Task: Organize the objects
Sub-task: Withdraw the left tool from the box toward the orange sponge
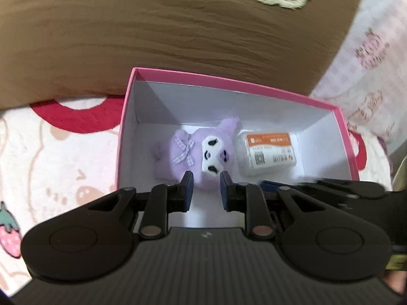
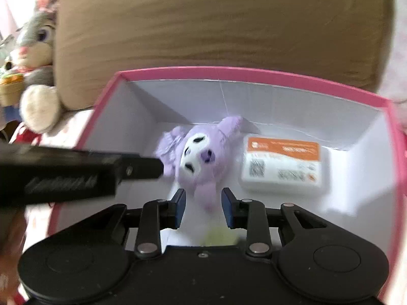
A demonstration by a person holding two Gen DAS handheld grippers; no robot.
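Note:
A purple plush toy [image 1: 195, 152] with a white face lies in a pink box [image 1: 229, 86] with white inner walls. A white packet with an orange label [image 1: 268, 152] lies to its right in the box. My left gripper [image 1: 205, 185] is open just above the plush, empty. In the right wrist view the plush [image 2: 201, 152] and the packet [image 2: 283, 164] lie in the same box [image 2: 254, 72]. My right gripper [image 2: 202, 200] is open over the plush's lower end, empty. The left gripper's body [image 2: 76, 170] reaches in from the left.
A brown cushion [image 1: 165, 33] with cream stitching lies behind the box. A grey rabbit plush [image 2: 35, 58] sits at the left behind the box. The box stands on pink patterned bedding [image 1: 58, 152] with a strawberry print.

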